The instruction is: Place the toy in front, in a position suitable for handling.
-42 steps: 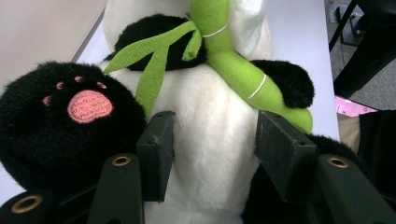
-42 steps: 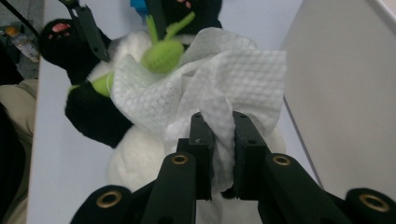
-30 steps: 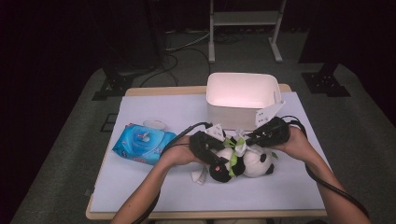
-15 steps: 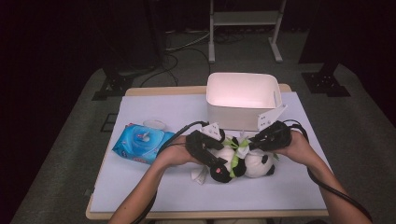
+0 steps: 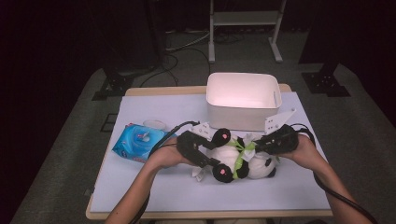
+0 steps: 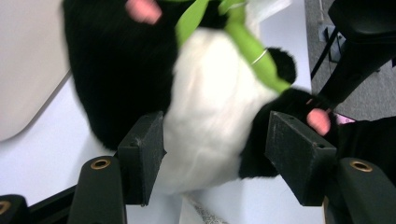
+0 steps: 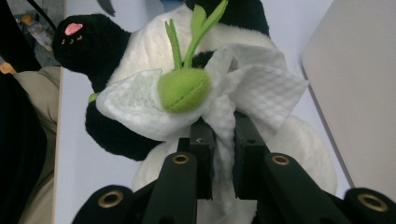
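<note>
Covering the wooden table (image 5: 140, 91) was a pale lavender sheet, and beyond it lay grey carpet, cables and a metal stand in a dark room. One panda plush toy (image 5: 243, 161) lay on its side near the middle of the sheet, just in front of the single white plastic bin (image 5: 243, 122), its long axis running left to right, with the two black paws bearing pink pads toward the left and the head toward the right. A green ribbon crossed its white body. One blue wet-wipe pack (image 5: 139, 141) sat at the left, apart from the toy. Two tongs were at work. The left gripper (image 6: 212, 142) stood with its jaws apart, one on each side of the toy's white belly and black limbs; they had just been opening, and the pads did not press the plush. The right gripper (image 7: 218, 137) had its jaws nearly together, pinching one white wipe (image 7: 261, 91) that draped over the panda's head around the green felt sprout (image 7: 183, 88). Both forearms came in from the near edge, one at each end of the toy.
</note>
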The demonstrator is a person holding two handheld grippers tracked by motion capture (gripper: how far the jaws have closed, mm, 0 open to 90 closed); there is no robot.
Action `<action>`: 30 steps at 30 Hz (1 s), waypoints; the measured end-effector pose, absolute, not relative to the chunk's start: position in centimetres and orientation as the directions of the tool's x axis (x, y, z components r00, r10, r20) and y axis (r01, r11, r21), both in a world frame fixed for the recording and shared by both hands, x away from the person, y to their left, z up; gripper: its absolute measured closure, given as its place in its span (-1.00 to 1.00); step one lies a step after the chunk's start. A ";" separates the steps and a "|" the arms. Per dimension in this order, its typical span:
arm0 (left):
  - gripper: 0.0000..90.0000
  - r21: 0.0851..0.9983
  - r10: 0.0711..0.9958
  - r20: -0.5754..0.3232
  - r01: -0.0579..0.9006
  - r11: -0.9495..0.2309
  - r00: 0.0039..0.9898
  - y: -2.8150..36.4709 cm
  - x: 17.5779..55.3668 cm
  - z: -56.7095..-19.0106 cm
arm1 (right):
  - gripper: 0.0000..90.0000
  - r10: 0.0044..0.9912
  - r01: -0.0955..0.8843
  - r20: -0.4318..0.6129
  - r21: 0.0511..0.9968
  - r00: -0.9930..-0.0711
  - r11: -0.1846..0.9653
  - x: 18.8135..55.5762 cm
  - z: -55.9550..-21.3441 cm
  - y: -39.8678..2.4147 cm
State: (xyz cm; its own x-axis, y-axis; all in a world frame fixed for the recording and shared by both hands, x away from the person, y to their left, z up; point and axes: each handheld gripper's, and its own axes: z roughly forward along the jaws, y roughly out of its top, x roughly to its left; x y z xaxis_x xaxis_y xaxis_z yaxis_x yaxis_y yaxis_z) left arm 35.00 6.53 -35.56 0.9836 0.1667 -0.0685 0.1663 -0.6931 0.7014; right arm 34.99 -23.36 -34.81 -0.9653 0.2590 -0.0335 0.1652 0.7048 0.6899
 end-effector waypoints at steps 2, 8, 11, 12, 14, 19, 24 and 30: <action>-0.19 0.696 0.176 -0.074 0.177 -0.696 0.982 6.5 35.2 -35.9 | 0.78 0.261 0.165 -0.034 0.692 -0.965 0.703 34.8 -34.8 -23.7; -0.22 0.707 0.179 -0.075 0.179 -0.684 0.981 6.2 35.5 -35.8 | 0.78 0.269 0.166 -0.042 0.690 -0.962 0.704 34.3 -34.7 -24.0; -0.22 0.714 0.188 -0.075 0.184 -0.675 0.979 6.3 35.6 -35.7 | 0.78 0.268 0.165 -0.044 0.691 -0.963 0.704 34.2 -34.7 -24.1; -0.24 0.714 0.195 -0.082 0.194 -0.673 0.977 6.4 35.8 -35.7 | 0.78 0.268 0.165 -0.043 0.691 -0.962 0.703 34.2 -34.7 -24.1; -0.24 0.719 0.208 -0.087 0.207 -0.663 0.974 6.6 36.0 -35.7 | 0.78 0.266 0.161 -0.047 0.693 -0.963 0.703 34.1 -34.7 -24.1; -0.24 0.711 0.227 -0.106 0.233 -0.663 0.968 6.5 36.7 -36.5 | 0.78 0.252 0.152 -0.046 0.689 -0.967 0.708 33.8 -34.7 -23.7; -0.12 0.718 0.228 -0.124 0.246 -0.651 0.966 6.4 37.0 -37.2 | 0.78 0.242 0.143 -0.053 0.679 -0.969 0.720 33.7 -34.5 -23.2; -0.07 0.708 0.229 -0.118 0.244 -0.662 0.966 6.1 37.0 -37.4 | 0.78 0.232 0.127 -0.068 0.674 -0.970 0.728 34.3 -33.8 -22.1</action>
State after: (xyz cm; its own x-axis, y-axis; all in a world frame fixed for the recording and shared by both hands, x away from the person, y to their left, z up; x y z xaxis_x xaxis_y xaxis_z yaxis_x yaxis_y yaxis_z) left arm 36.99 6.11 -37.38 0.9662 0.2290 -0.1184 0.2438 -0.6623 0.7085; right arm 34.26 -22.07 -33.85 -0.9705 0.2315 -0.0676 0.1267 0.7277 0.6741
